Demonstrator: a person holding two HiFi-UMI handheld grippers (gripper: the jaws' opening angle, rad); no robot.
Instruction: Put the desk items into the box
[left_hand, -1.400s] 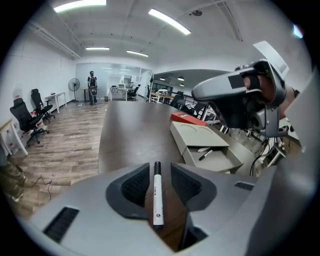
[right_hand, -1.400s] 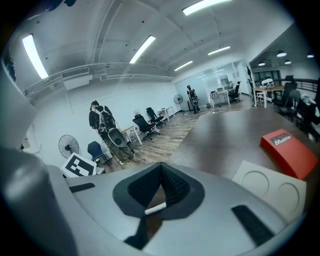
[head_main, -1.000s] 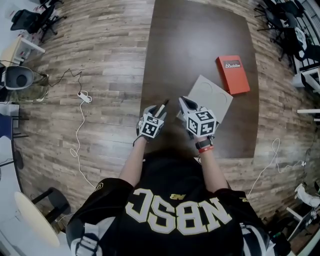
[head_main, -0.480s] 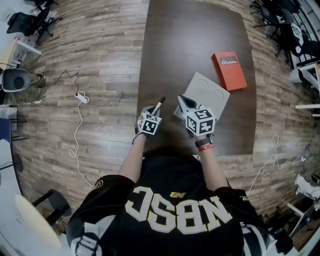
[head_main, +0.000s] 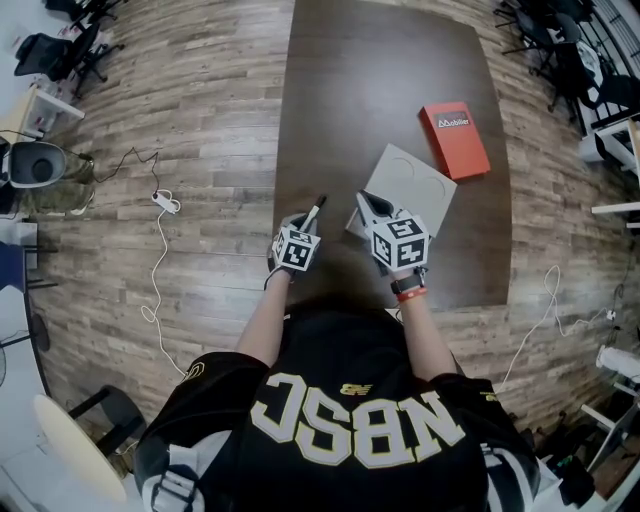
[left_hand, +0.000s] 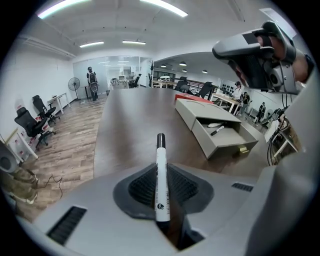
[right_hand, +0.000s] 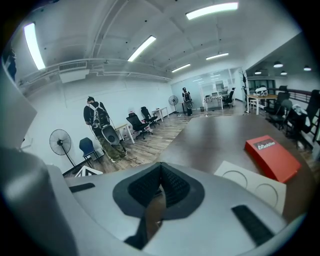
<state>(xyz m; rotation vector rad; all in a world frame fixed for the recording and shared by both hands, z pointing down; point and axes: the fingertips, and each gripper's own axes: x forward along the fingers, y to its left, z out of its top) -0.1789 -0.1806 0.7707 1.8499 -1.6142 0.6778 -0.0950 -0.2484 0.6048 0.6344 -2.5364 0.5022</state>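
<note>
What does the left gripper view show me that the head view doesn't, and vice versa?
Left gripper view only: the grey box has its drawer open, with a pen and a small white item inside. The left gripper jaws, which have just been closing, press on the marker.
Head view only: two circles on the box's top, and the white cable on the floor.
Both: marker, grey box, red box, table, right gripper.

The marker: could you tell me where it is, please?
Head view, centre: marker held in the left gripper at the table's near edge, left of the grey box.
</note>
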